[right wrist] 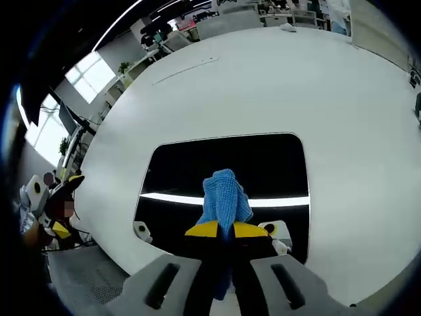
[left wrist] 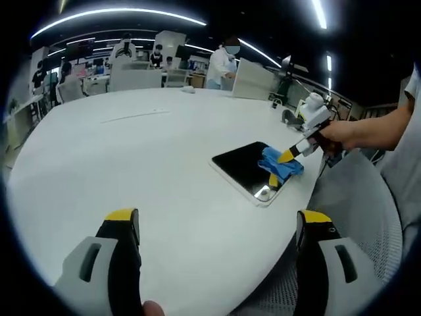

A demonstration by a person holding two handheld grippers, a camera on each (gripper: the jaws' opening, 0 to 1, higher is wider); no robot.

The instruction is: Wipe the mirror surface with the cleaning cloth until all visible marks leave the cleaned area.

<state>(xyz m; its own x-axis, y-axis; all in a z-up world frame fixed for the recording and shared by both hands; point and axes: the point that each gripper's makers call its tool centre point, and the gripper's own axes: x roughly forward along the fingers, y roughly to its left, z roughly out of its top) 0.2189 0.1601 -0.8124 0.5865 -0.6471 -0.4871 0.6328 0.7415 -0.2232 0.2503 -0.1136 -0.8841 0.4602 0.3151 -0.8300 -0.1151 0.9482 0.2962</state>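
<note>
On the broad white bench [left wrist: 164, 171] near its edge lies your one dark mirror [right wrist: 263, 168], reflecting a strip of ceiling light. Around you is an open office with strip lights, desks and several people at the far side. Your right tool [right wrist: 225, 230] is clamped on the single blue cleaning cloth [right wrist: 225, 197], pressed on the mirror. Your left tool [left wrist: 217, 224] hangs apart above bare bench. No writing is readable.

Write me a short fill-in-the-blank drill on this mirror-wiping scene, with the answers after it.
1. The right gripper is shut on a ____ cloth.
2. The cloth rests on the ____.
3. The left gripper, apart from the mirror, has its fingers ____.
4. The mirror lies on a ____ table.

Answers: blue; mirror; open; white
</note>
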